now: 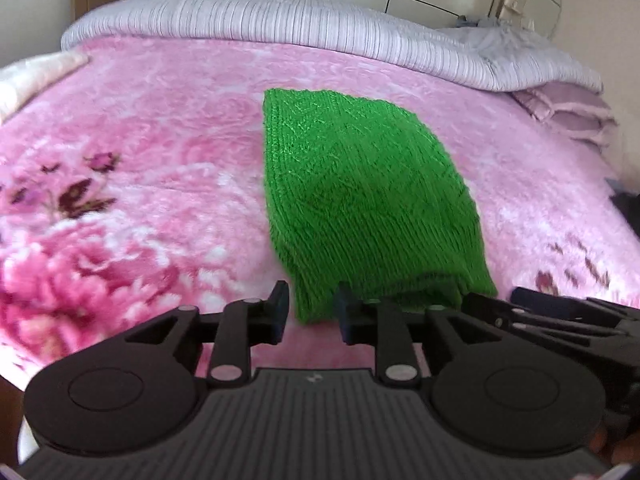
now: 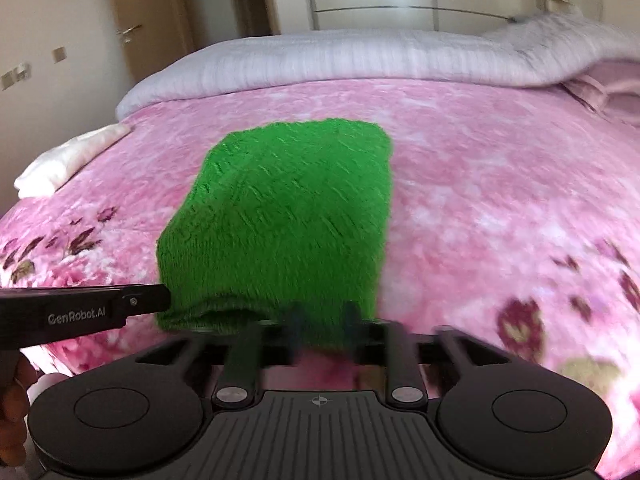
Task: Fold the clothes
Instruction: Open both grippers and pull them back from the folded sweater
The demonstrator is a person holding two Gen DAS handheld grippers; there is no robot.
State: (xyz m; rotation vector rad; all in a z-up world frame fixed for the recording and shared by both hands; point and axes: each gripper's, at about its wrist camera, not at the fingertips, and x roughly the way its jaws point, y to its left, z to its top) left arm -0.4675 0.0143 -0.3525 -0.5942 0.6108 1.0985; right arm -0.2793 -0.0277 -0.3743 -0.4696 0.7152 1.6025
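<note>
1. Bed (image 1: 160, 128) w/ plush pink floral blanket filling both views; striped pale quilt (image 1: 280, 16) bunched along far edge, wardrobe doors behind.
2. Green knit sweater (image 1: 360, 184) lying folded into a rough rectangle mid-blanket; chunky ribbed knit, soft, thick, rounded corners. Long axis running away from the cameras toward the quilt; near short edge, w/ layered fold visible, just ahead of both tools.
3. Left gripper (image 1: 310, 312): fingers spread apart, near left corner of sweater sitting between the tips; touching or not, cannot tell.
4. Right gripper (image 2: 322, 322): blurred, fingers apart w/ a gap, at near right part of the same edge; contact unclear.
5. Both about equally near. Likely next: pinch near edge, carry it lengthwise over the far end. Judgement only.
</note>
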